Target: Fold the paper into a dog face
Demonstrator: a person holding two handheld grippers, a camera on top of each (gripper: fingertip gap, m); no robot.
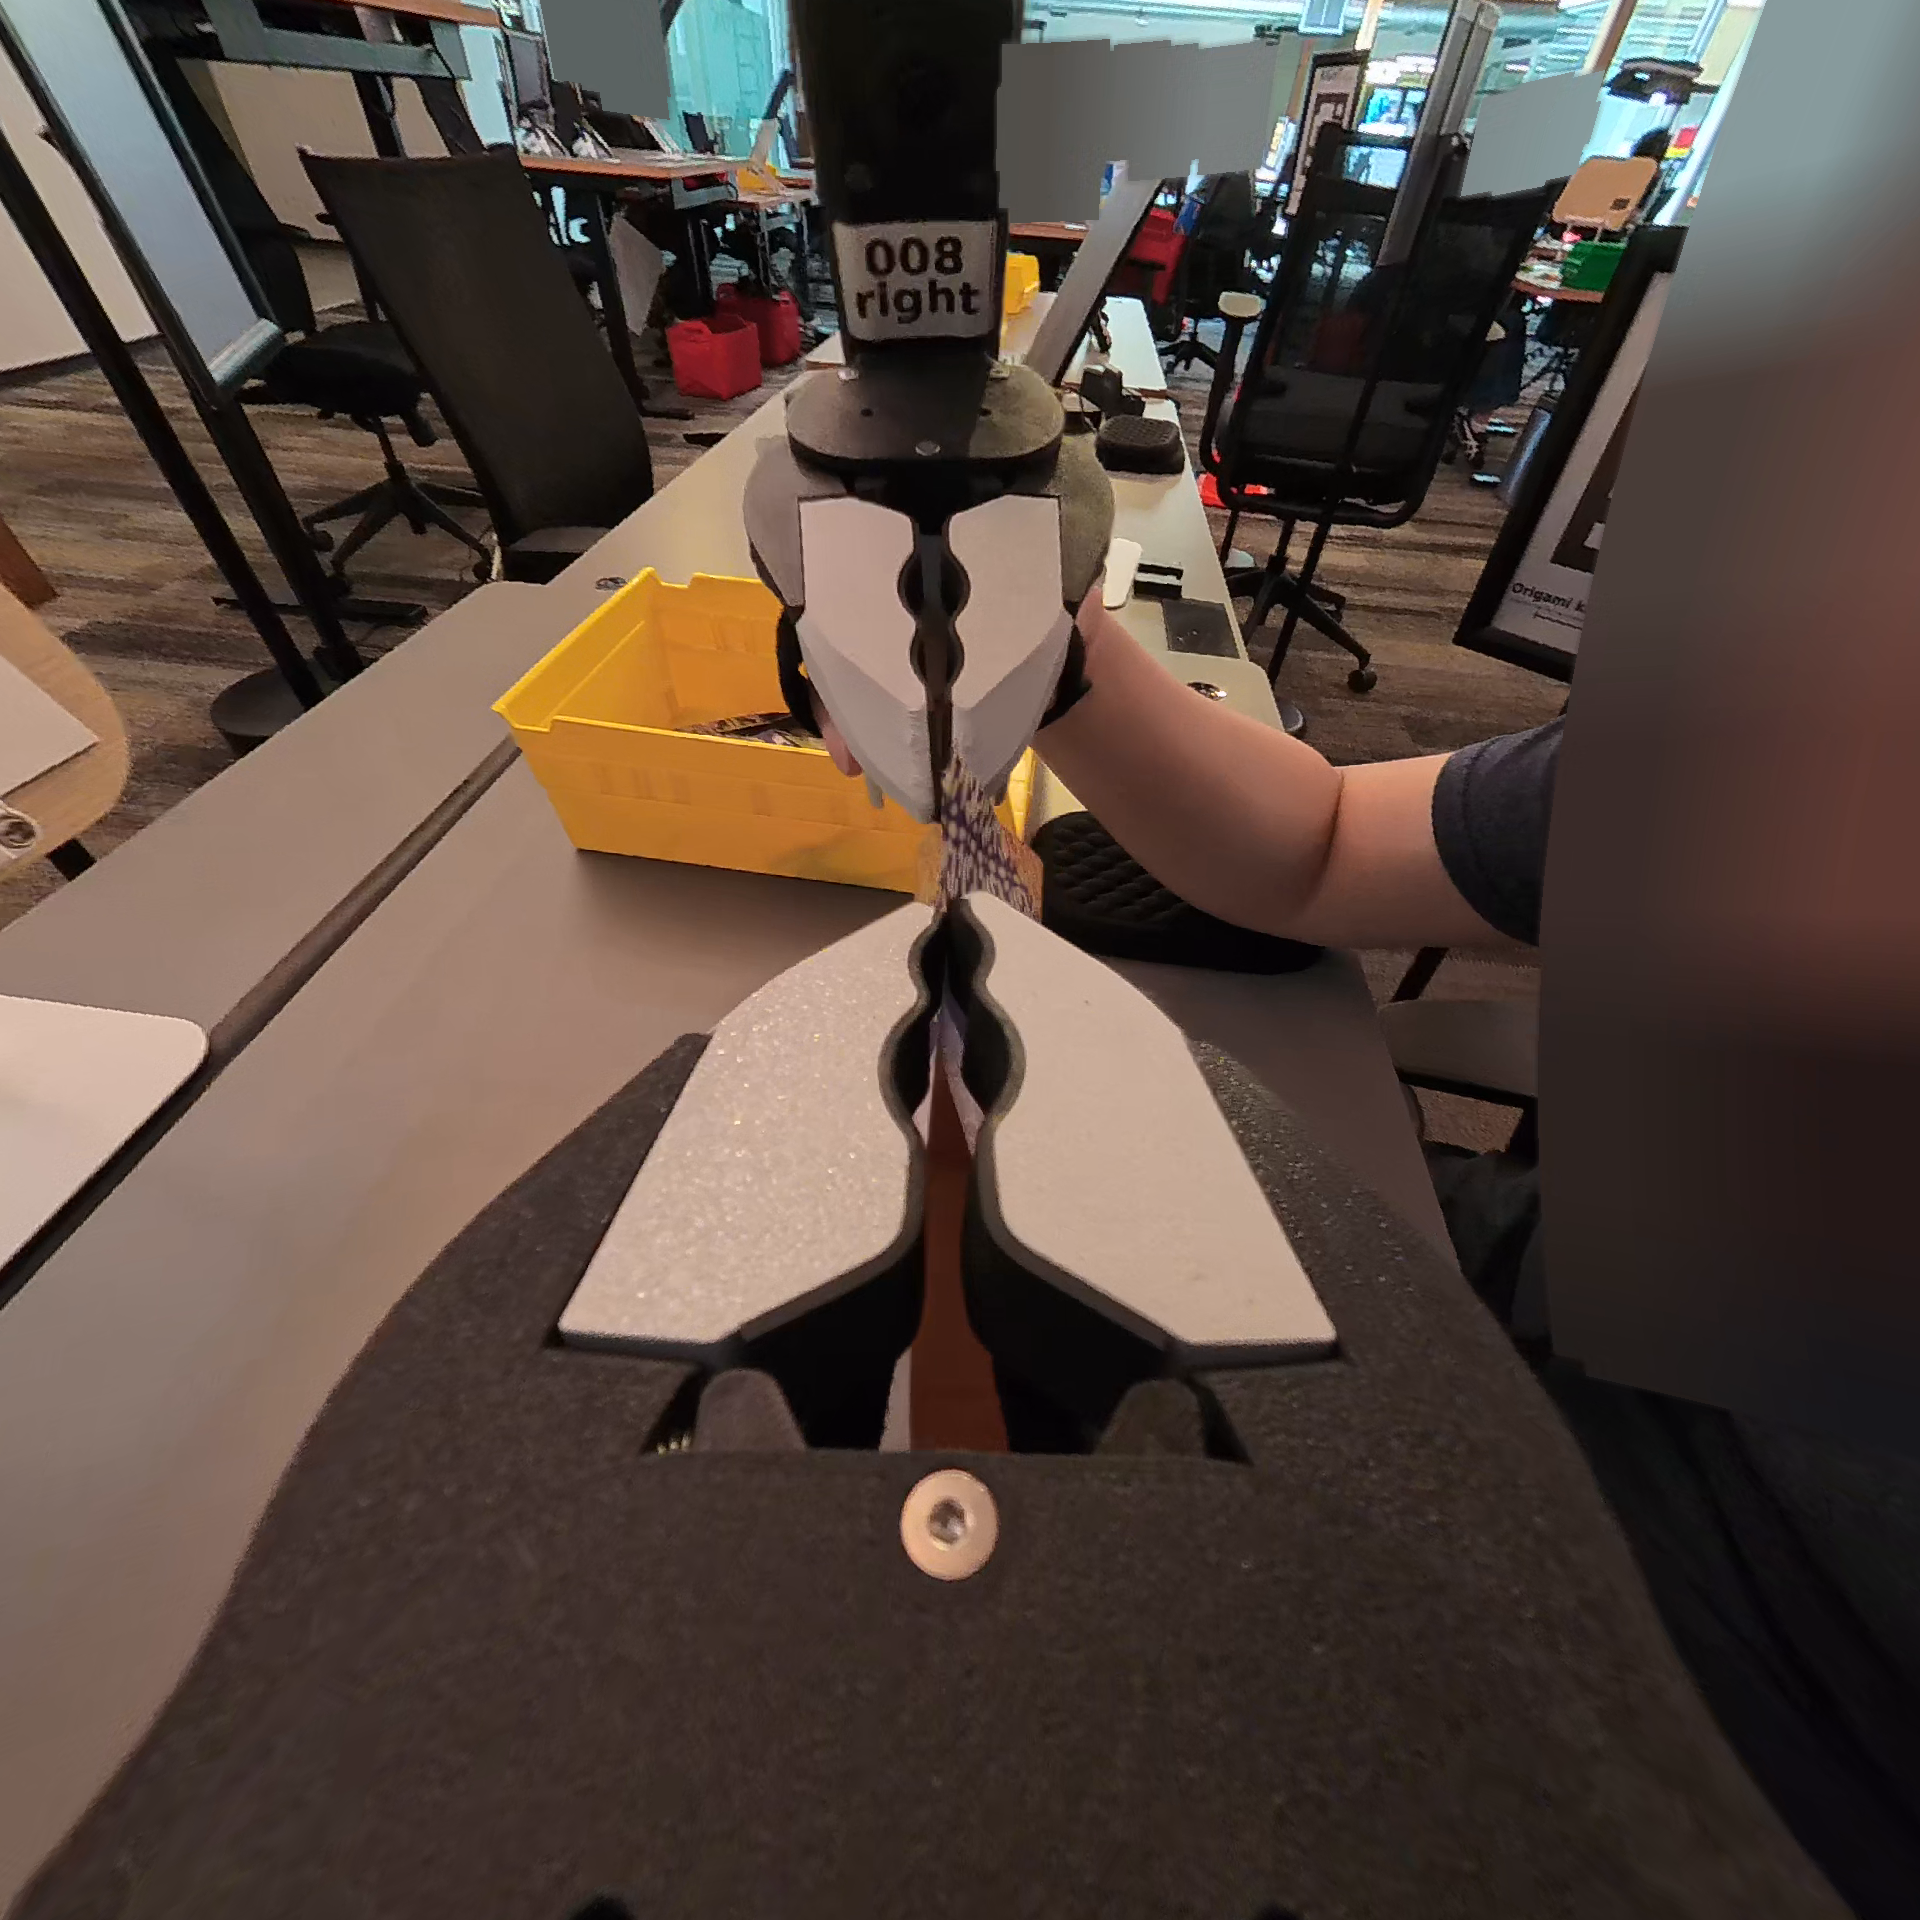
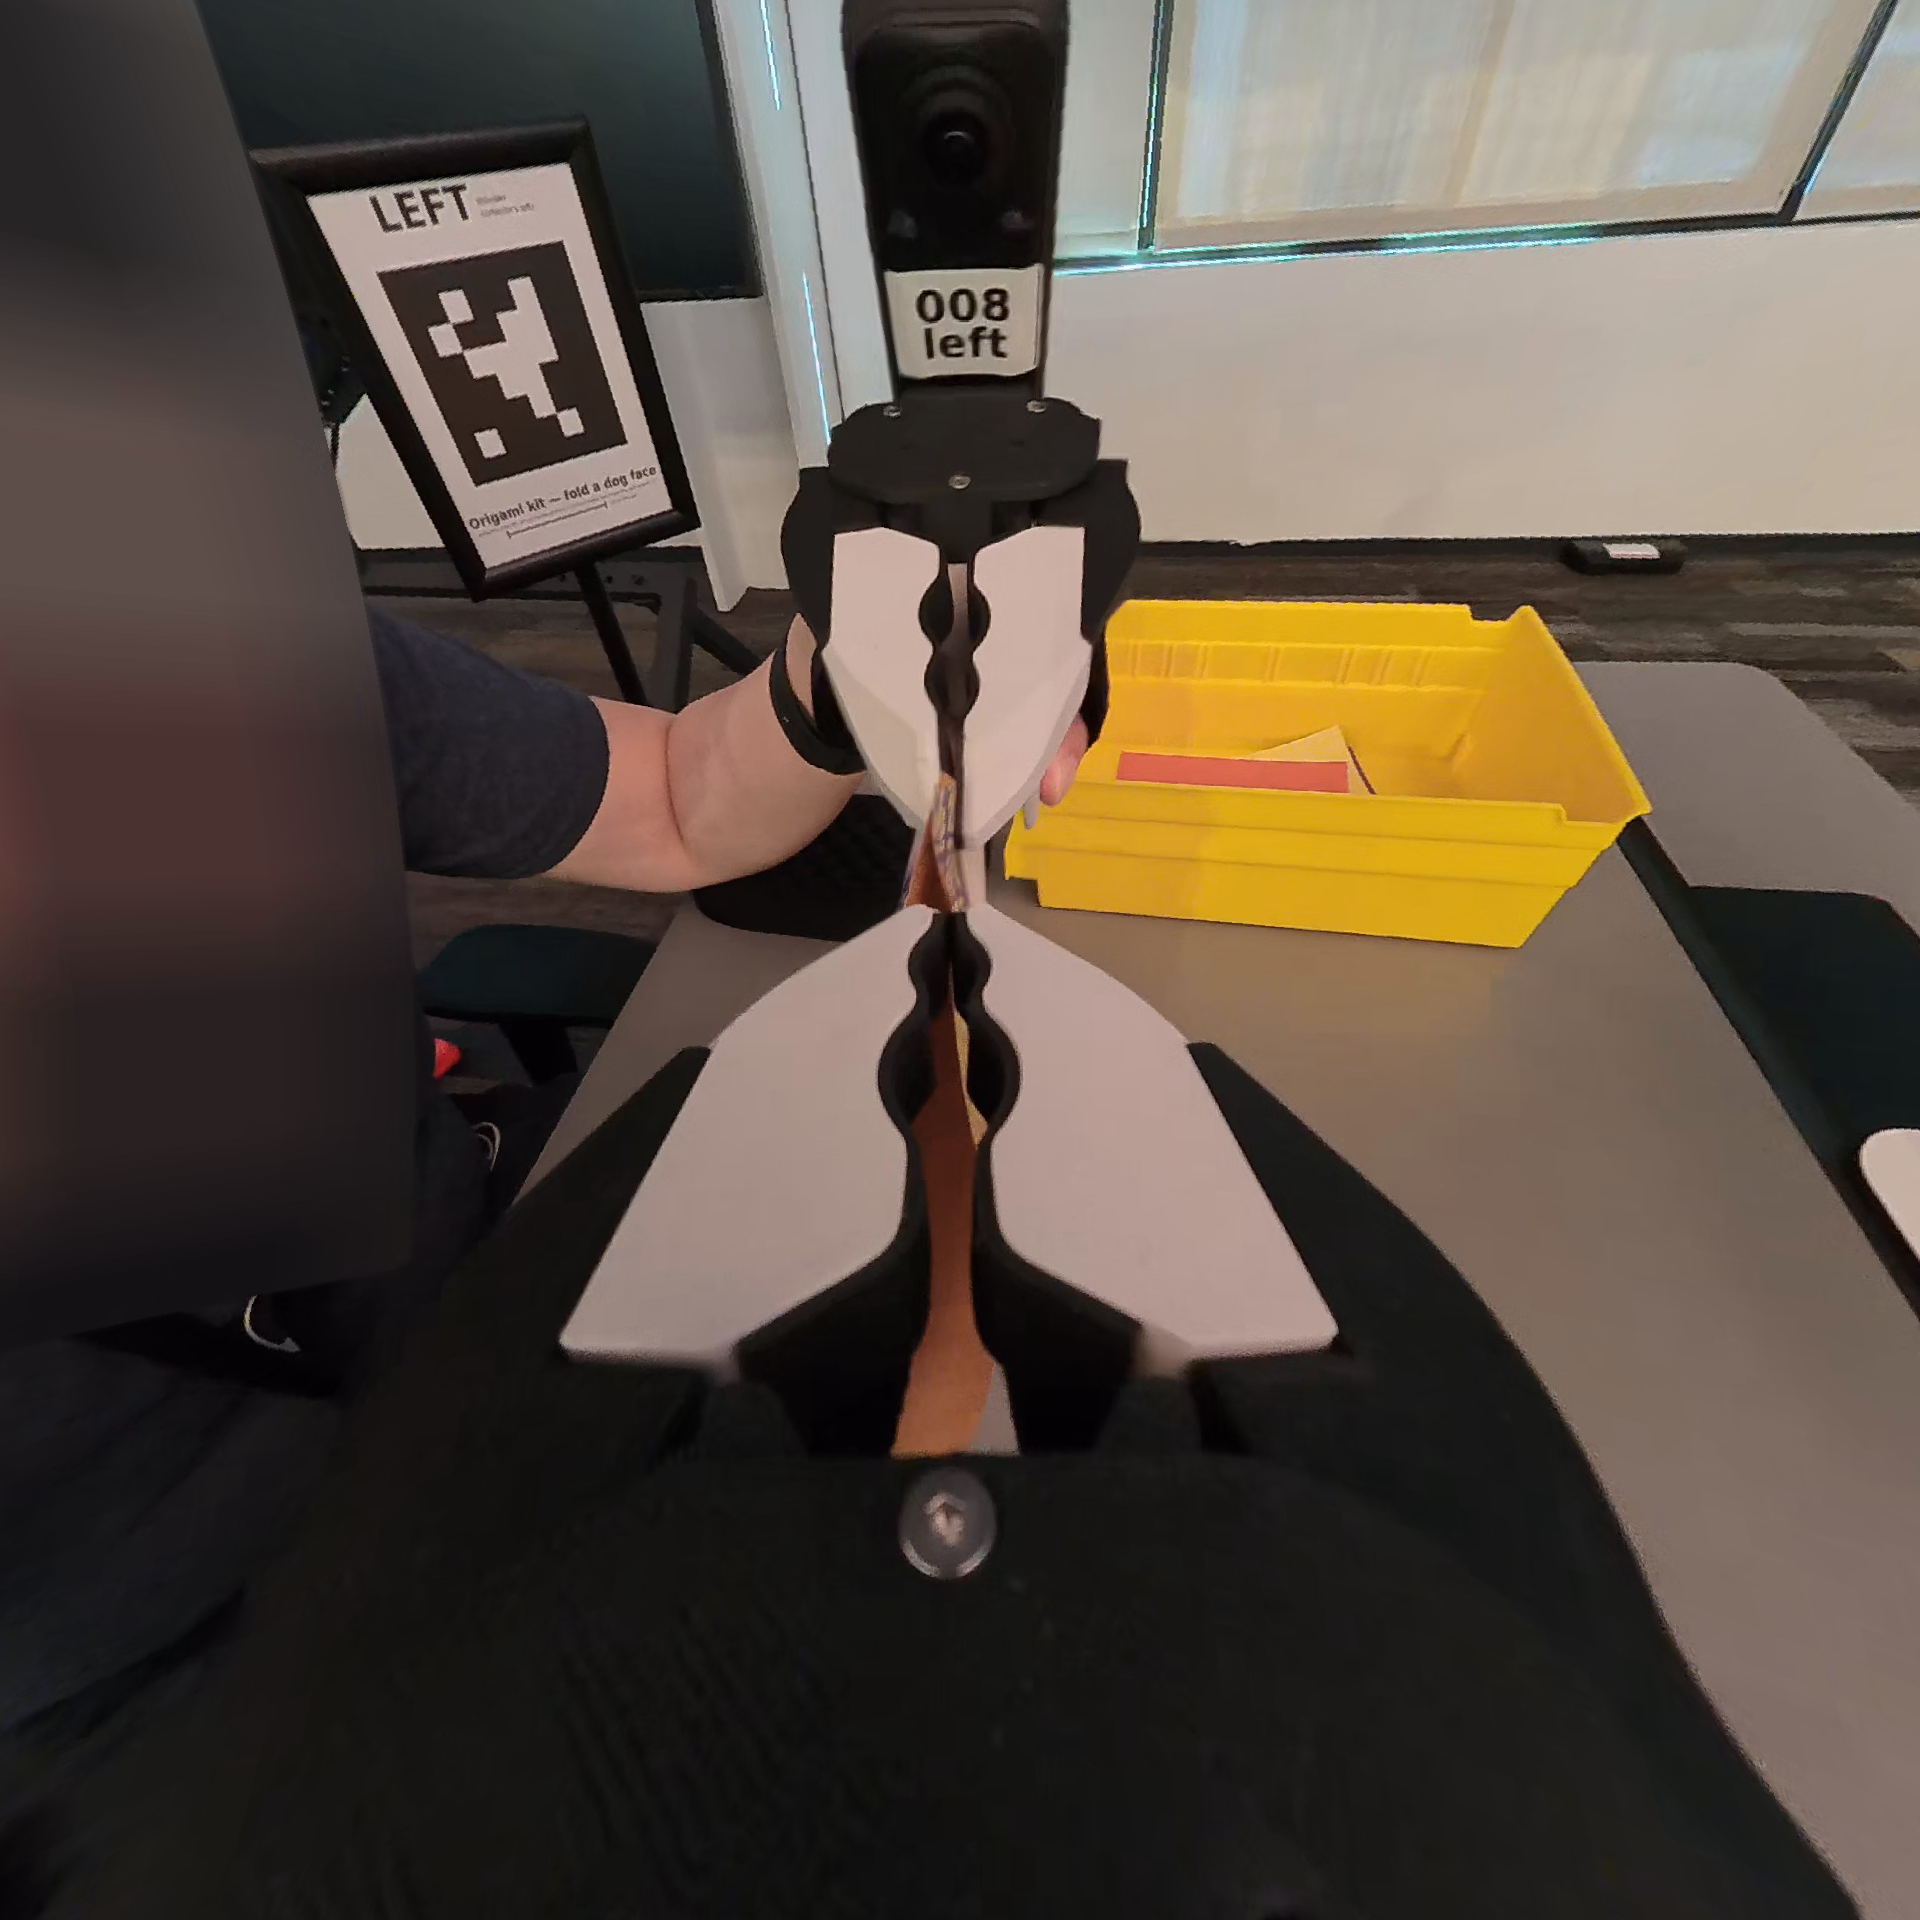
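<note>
The left gripper (image 1: 948,914) and the right gripper (image 2: 951,914) face each other tip to tip above the grey counter (image 1: 436,935), each with its pale grey fingers (image 1: 790,1122) pressed together on an opposite end of the small folded paper (image 1: 982,852), purple-patterned on one side and orange-brown on the other. The paper hangs in the air between them, held edge-on and clear of the counter. Just behind stands a yellow plastic bin (image 2: 1351,862) with more coloured sheets inside.

We take this for an open-plan office: mesh chairs (image 1: 488,353), rows of desks (image 1: 665,171), patterned carpet (image 1: 114,468), big windows (image 2: 1455,114), grey table (image 1: 520,1039).
</note>
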